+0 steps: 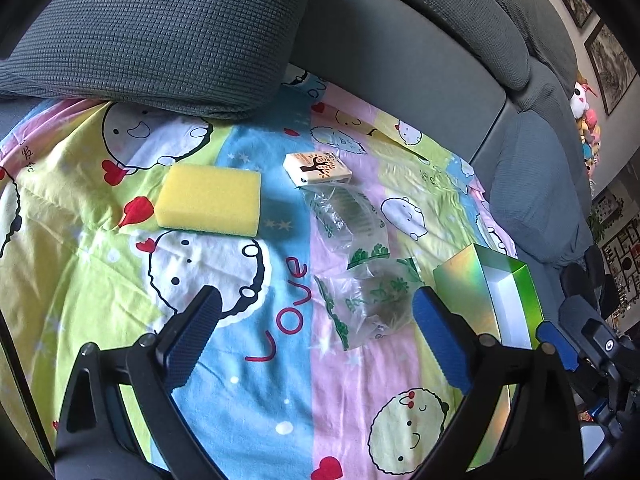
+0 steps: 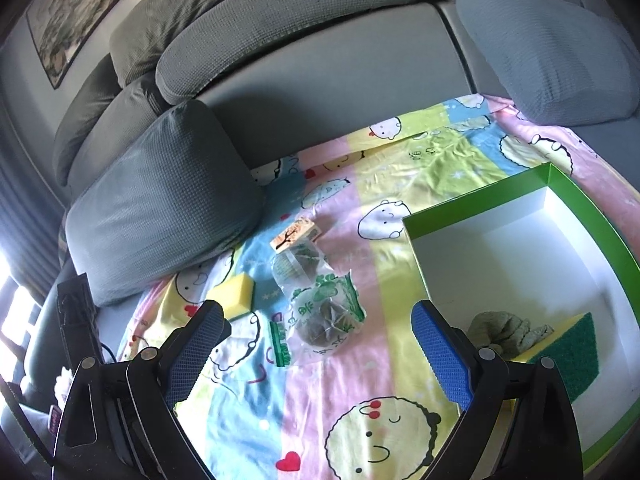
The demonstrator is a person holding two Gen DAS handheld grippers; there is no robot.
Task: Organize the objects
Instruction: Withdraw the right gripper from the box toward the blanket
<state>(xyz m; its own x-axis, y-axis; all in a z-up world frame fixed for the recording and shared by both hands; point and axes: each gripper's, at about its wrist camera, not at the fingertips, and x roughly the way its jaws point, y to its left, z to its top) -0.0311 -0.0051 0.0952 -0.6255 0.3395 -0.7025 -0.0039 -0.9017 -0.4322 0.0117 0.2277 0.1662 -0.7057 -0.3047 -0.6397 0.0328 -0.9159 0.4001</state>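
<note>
Here, both grippers (image 1: 316, 316) (image 2: 318, 332) hover spread, empty, over the bags (image 2: 320, 312) — sponge (image 1: 208, 202) left, box (image 2: 560, 216) right (holding perhaps a cloth (image 2: 504, 332)).

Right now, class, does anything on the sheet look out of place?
Yes. The yellow sponge, small printed box and two crumpled clear bags lie scattered outside the green box, which already holds a cloth and scouring sponge.

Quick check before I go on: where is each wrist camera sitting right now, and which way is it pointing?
Left wrist: above the cartoon sheet, facing the sofa back; open left gripper in view, right gripper's tip at the right edge.
Right wrist: further right, beside the green box; open right gripper in view.
Shared: yellow sponge, printed plastic bag, small carton.
</note>
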